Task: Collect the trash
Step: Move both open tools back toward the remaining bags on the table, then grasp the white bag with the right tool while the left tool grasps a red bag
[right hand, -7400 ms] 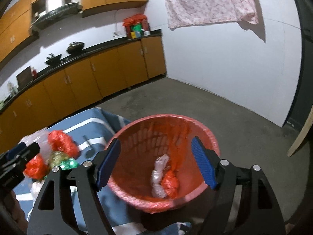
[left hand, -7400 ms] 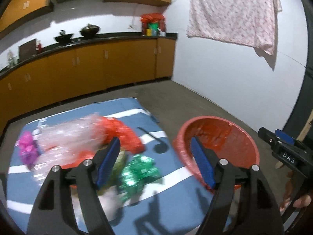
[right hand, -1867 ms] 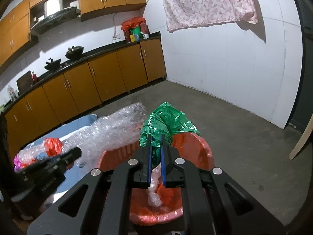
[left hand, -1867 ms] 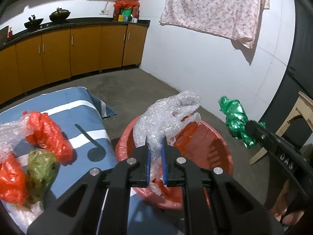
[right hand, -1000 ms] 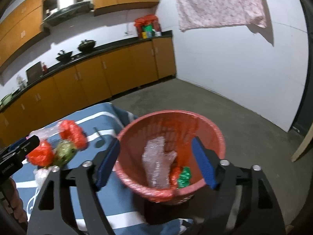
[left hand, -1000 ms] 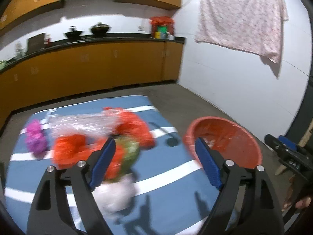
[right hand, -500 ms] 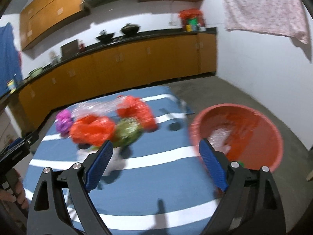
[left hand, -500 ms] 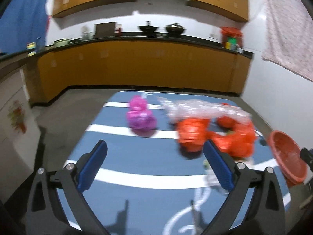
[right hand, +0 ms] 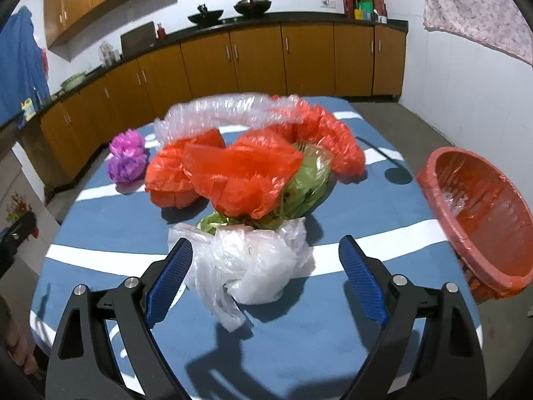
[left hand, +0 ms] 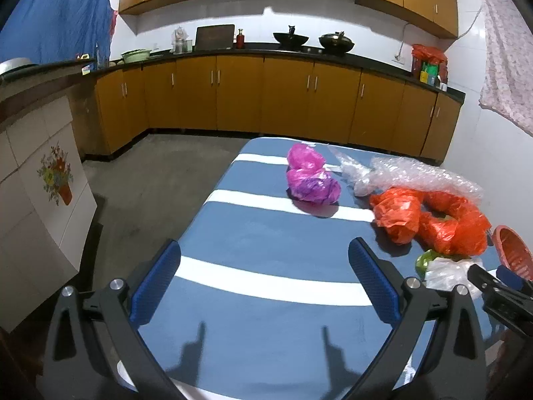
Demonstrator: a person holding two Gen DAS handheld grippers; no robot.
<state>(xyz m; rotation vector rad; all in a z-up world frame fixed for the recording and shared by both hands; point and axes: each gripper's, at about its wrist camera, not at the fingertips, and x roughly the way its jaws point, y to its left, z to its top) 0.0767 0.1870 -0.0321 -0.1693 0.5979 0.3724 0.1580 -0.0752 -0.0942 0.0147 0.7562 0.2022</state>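
Observation:
Trash lies on a blue, white-striped table cloth (left hand: 260, 243). In the left wrist view my left gripper (left hand: 265, 280) is open and empty over the near part of the table, well short of a pink-purple bag (left hand: 311, 180), bubble wrap (left hand: 413, 175) and orange bags (left hand: 429, 215). In the right wrist view my right gripper (right hand: 266, 278) is open, its fingers either side of a white plastic bag (right hand: 253, 261). Behind that bag lie orange bags (right hand: 240, 170), a green bag (right hand: 308, 183), bubble wrap (right hand: 226, 108) and the pink bag (right hand: 128, 158). The red basket (right hand: 479, 213) stands at the right.
Orange kitchen cabinets (left hand: 286, 96) with a black counter run along the far wall. A white tiled unit (left hand: 36, 196) stands left of the table. A patterned cloth (right hand: 473, 3) hangs on the white right wall. Grey floor (left hand: 146, 170) surrounds the table.
Both grippers have let go of their trash into the basket and swung left, back over the table. The right gripper now has the white bag between its open fingers.

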